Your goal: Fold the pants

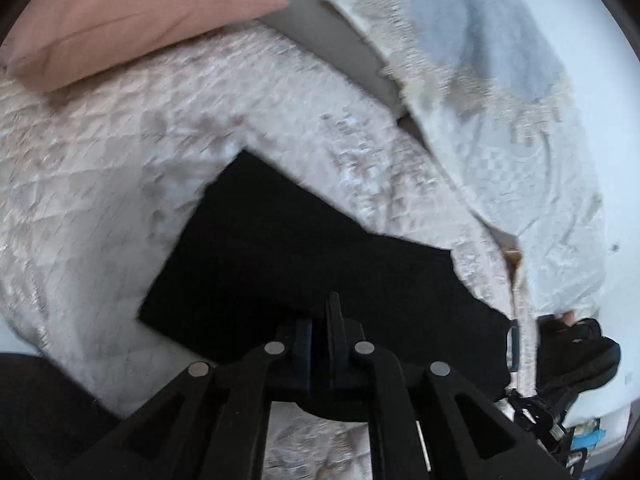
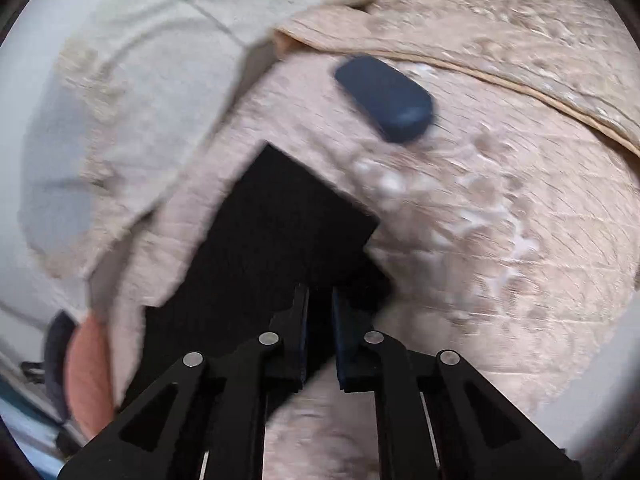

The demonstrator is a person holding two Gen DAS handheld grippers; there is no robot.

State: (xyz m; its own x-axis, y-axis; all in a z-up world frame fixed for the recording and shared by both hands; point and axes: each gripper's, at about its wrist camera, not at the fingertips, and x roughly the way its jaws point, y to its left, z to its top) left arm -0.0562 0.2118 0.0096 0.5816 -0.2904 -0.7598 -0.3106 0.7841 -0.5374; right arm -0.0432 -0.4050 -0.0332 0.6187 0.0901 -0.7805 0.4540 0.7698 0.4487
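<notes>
1. Black pants (image 1: 304,264): dark cloth lying flat on a quilted bedspread (image 1: 120,184), folded into an angular shape with straight edges and sharp corners. In the right wrist view the pants (image 2: 288,232) reach from the fingers up to a pointed corner.

2. Left gripper (image 1: 322,320): jaws narrow, nearly together, tips over the near edge of the pants; whether cloth is pinched between them cannot be told, black on black.

3. Right gripper (image 2: 320,316): jaws narrow, a slim gap between the blue-padded fingers (image 2: 340,320), tips on the black cloth; a grip cannot be confirmed.

4. Pink pillow (image 1: 132,16): at the far edge of the bedspread, well apart from the pants.

5. Dark blue oblong case (image 2: 386,98): lying on the bedspread (image 2: 500,240) beyond the pants' corner, apart from them.

6. Pale patterned cover (image 1: 500,92): folded back beside the bed.
</notes>
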